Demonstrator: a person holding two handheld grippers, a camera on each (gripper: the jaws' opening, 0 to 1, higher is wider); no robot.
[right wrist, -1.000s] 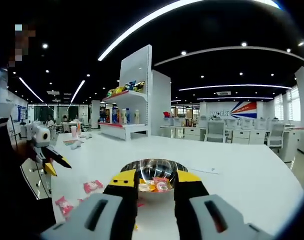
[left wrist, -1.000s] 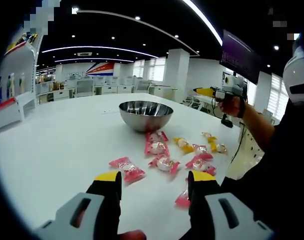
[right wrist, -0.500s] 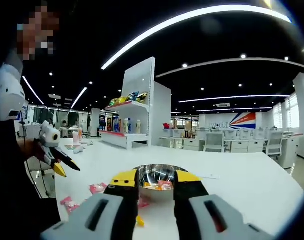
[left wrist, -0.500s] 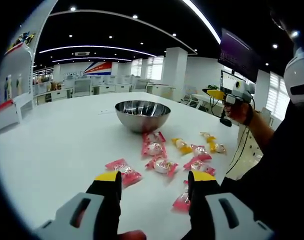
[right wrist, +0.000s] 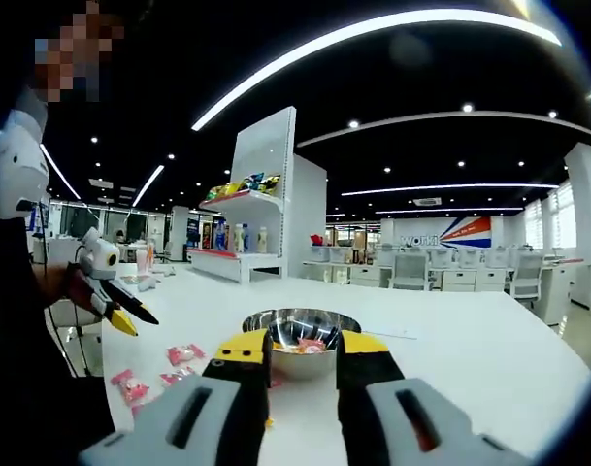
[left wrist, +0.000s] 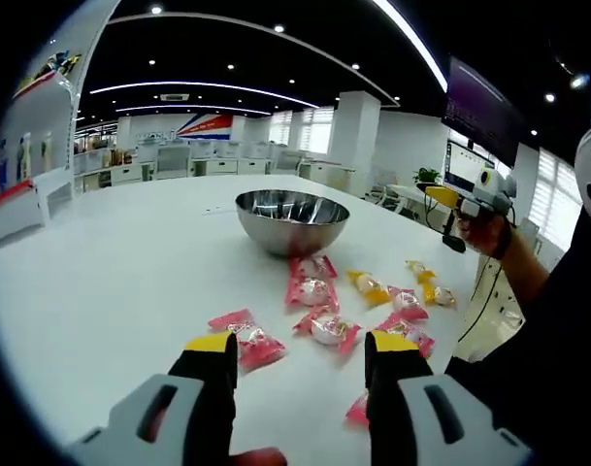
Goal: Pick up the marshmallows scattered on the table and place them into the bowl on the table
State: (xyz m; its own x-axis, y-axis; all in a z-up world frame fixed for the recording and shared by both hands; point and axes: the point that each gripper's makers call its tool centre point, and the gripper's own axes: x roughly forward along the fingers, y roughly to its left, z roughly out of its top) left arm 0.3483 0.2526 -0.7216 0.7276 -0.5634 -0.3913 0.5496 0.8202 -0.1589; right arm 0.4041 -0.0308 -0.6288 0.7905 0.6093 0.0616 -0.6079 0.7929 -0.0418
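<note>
In the left gripper view, the left gripper (left wrist: 300, 351) hangs over the white table (left wrist: 101, 282) with its yellow-tipped jaws spread apart and nothing between them. Just ahead of the jaws lie wrapped marshmallows: a pink one (left wrist: 245, 336) by the left jaw tip, another pink one (left wrist: 327, 328) between the tips and slightly beyond, and one (left wrist: 358, 412) tucked against the right jaw. Farther ahead sit more pink marshmallows (left wrist: 311, 286) and yellow-wrapped ones (left wrist: 370, 287), spreading off to the right. Beyond them all stands the steel bowl (left wrist: 291, 219), well ahead of the jaws. At the far right, a hand holds the right gripper (left wrist: 470, 197) up in the air above the table edge.

In the right gripper view, the right gripper (right wrist: 303, 357) is released too, jaws apart and empty, with the bowl (right wrist: 300, 340) straight ahead between its tips; a few sweets show inside it. Pink marshmallows (right wrist: 185, 353) lie to the lower left. The left gripper (right wrist: 109, 291) shows at the left. A shelf (right wrist: 245, 225) of bottles and packets stands behind. Lettering on the far wall (right wrist: 426, 241) is too blurred to read.
</note>
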